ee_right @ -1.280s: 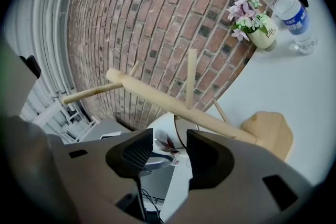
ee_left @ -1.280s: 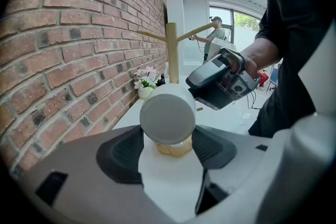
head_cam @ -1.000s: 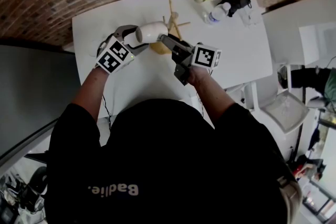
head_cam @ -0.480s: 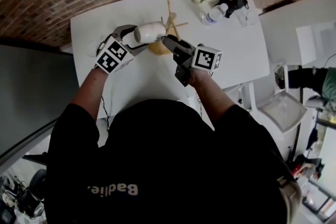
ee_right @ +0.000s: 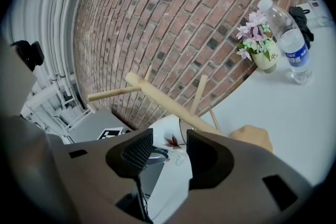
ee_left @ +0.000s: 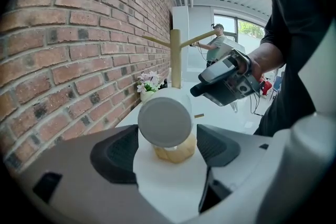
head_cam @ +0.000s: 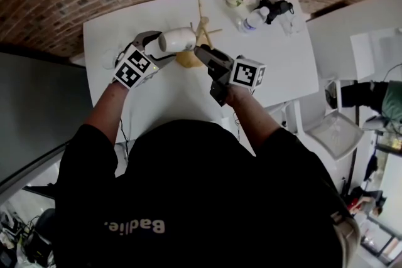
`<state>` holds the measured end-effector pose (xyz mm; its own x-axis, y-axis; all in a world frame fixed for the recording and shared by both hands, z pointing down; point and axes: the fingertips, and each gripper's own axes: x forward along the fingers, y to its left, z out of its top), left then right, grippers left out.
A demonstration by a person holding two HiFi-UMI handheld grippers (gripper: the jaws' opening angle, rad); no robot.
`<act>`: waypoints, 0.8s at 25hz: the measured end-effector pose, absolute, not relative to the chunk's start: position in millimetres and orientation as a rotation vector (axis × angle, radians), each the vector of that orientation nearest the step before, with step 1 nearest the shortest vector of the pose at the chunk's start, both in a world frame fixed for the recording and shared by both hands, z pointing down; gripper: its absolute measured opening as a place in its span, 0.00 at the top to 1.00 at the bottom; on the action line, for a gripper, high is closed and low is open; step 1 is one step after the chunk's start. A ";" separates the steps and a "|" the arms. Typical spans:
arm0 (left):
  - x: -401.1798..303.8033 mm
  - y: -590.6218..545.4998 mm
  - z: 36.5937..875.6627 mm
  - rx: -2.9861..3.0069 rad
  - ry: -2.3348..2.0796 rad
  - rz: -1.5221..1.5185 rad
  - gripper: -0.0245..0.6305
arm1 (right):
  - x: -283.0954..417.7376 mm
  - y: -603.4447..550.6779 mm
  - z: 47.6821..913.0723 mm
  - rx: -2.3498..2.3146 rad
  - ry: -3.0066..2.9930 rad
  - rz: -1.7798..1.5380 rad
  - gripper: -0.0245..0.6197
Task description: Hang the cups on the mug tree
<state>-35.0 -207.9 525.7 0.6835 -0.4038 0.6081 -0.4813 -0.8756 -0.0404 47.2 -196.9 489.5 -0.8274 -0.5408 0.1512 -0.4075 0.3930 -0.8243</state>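
Both forearms reach forward over the white table (head_cam: 125, 16). The left gripper (head_cam: 161, 47) is tipped downward toward the mug tree (head_cam: 202, 25). The right gripper (head_cam: 202, 53) is held nearly level, just at the tree's near right side. Each gripper carries a cube of black-and-white square markers.

Print on the person's black shirt (head_cam: 188, 198) reads roughly "Badlie.". The water bottle (head_cam: 254, 19) beyond the tree wears a blue label whose print is too small to read.

The white cup (ee_left: 164, 119) lies on its side at the tree's left, close against the stem. Its flat bottom is turned toward the left gripper, and a red flower motif (ee_right: 171, 140) shows on its wall. The cup sits between the left jaws, which have just been opening and stand wide, their pads flanking it rather than pressing it. Whether its handle sits on a peg cannot be made out. The tree's pale wooden base (ee_left: 173, 153) shows directly below the cup.

The right jaws stand apart with nothing between them. The cup and the tree's stem show past their gap.
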 end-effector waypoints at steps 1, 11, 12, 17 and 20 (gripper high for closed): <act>-36.5 -207.5 525.6 2.765 -0.738 0.951 0.43 | 48.2 -195.5 488.7 -0.861 2.508 -1.413 0.65; -54.6 -191.5 514.4 2.703 -0.875 0.875 0.40 | 62.2 -174.3 474.2 -0.863 2.592 -1.343 0.65; -57.2 -187.9 513.0 2.688 -0.897 0.859 0.40 | 62.9 -171.3 471.7 -0.867 2.617 -1.324 0.65; -58.7 -161.9 481.8 2.607 -1.001 0.634 0.45 | 58.1 -151.8 453.8 -0.823 2.732 -1.210 0.65; -54.2 -139.5 455.8 2.548 -1.030 0.443 0.51 | 51.1 -138.2 445.9 -0.778 2.821 -1.117 0.66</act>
